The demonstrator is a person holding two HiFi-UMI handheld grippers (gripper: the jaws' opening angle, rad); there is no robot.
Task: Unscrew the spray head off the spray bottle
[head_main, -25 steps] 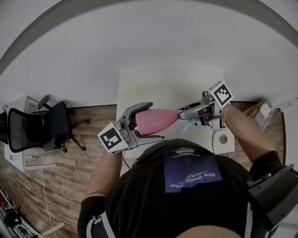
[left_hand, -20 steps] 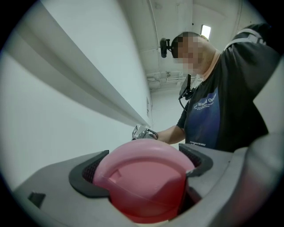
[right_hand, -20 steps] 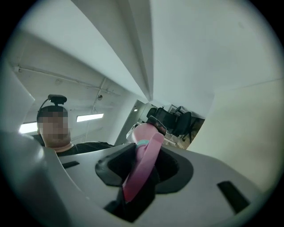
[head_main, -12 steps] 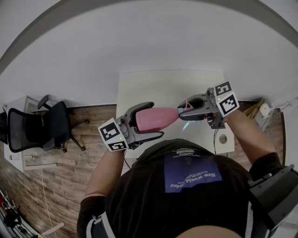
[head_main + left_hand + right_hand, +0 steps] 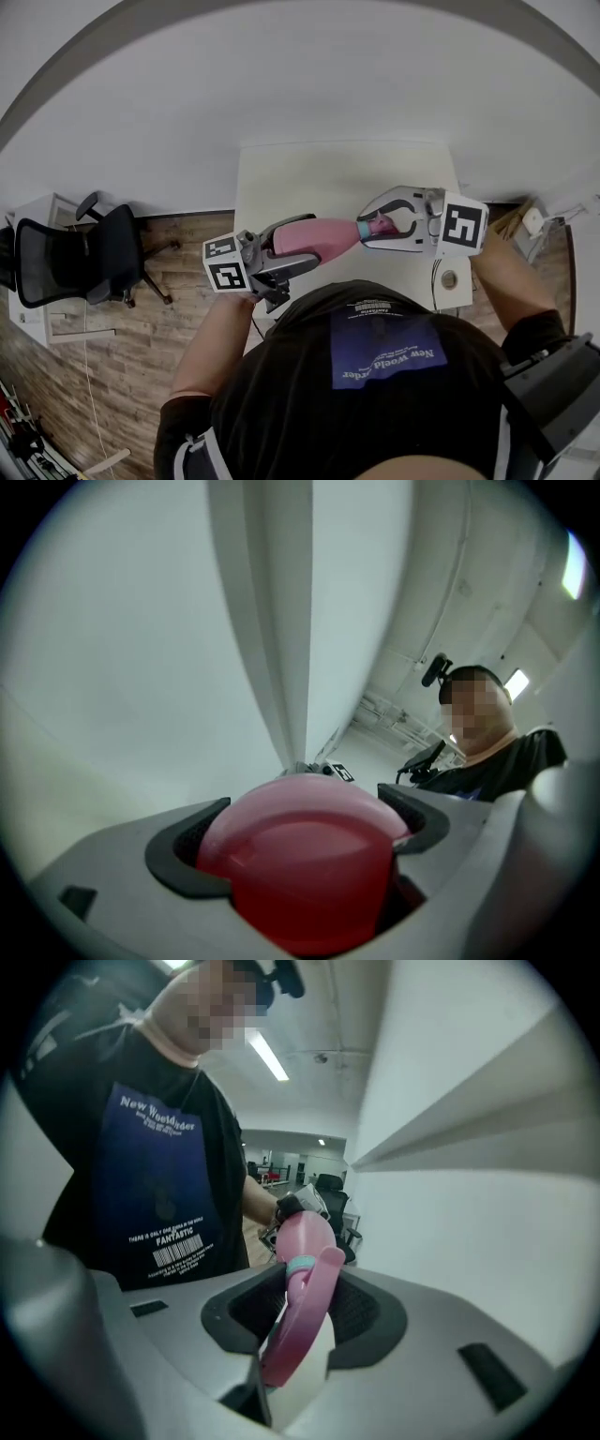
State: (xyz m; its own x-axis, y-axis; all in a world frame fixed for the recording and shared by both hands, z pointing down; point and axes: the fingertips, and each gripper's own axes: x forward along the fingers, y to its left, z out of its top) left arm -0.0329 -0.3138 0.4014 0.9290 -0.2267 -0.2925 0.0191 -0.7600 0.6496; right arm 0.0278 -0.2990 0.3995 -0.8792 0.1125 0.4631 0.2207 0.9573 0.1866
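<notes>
A pink spray bottle [image 5: 323,234] hangs level above the table, stretched between my two grippers. My left gripper [image 5: 302,247] is shut on the bottle's body; in the left gripper view the round red base [image 5: 300,874] fills the gap between the dark pads [image 5: 183,850]. My right gripper [image 5: 373,227] is shut on the pink spray head [image 5: 379,225], and its jaws have just closed onto it. In the right gripper view the spray head [image 5: 298,1330] sits between the pads [image 5: 364,1312], with the teal collar [image 5: 300,1267] and bottle [image 5: 306,1230] beyond.
A white table [image 5: 309,169] lies under the bottle, with a small round thing [image 5: 450,279] near its right front corner. A black office chair [image 5: 84,253] stands on the wooden floor at the left, beside a white cabinet [image 5: 33,319].
Both grippers have rolled about the bottle's axis: the right marker cube swung from above to the right side, and the left cube turned. The bottle stayed level in place.
</notes>
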